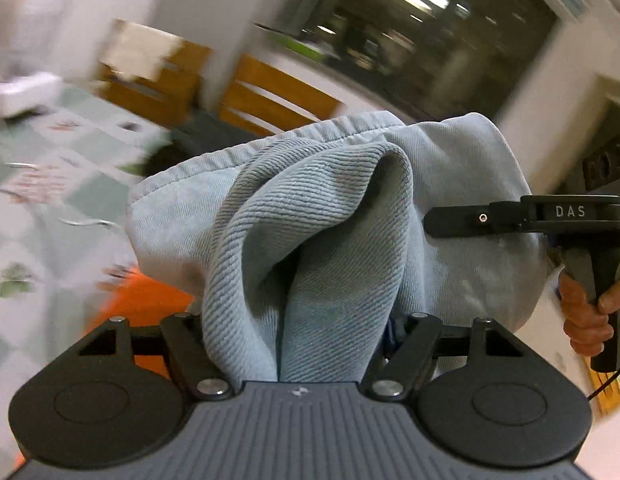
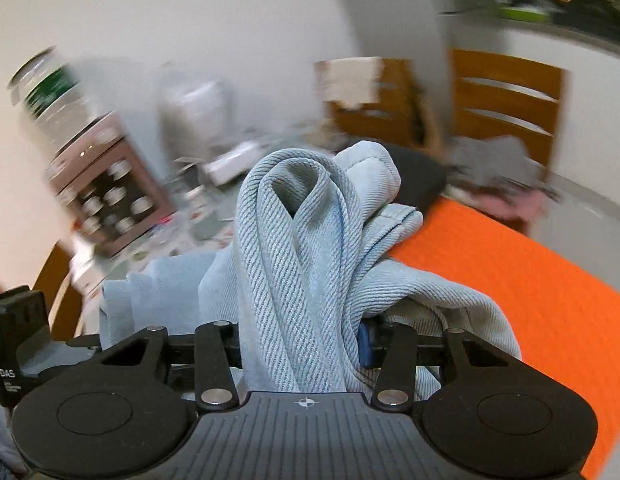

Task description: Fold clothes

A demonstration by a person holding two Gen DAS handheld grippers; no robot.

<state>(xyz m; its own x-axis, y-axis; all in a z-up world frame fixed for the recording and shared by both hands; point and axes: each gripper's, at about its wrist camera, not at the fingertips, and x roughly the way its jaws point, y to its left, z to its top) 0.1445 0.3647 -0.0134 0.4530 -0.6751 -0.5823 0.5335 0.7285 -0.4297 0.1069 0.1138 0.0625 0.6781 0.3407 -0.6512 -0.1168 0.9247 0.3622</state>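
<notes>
While bunched, light-blue garment (image 1: 318,216) in both hand-held grippers.

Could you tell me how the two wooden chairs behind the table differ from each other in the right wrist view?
The left wooden chair has a pale cloth draped over its back, while the right wooden chair has a bare back with its slats showing. The left one stands further from the orange cloth; the right one has grey and pink clothes heaped before it. Both are the same warm brown wood and are blurred.
</notes>
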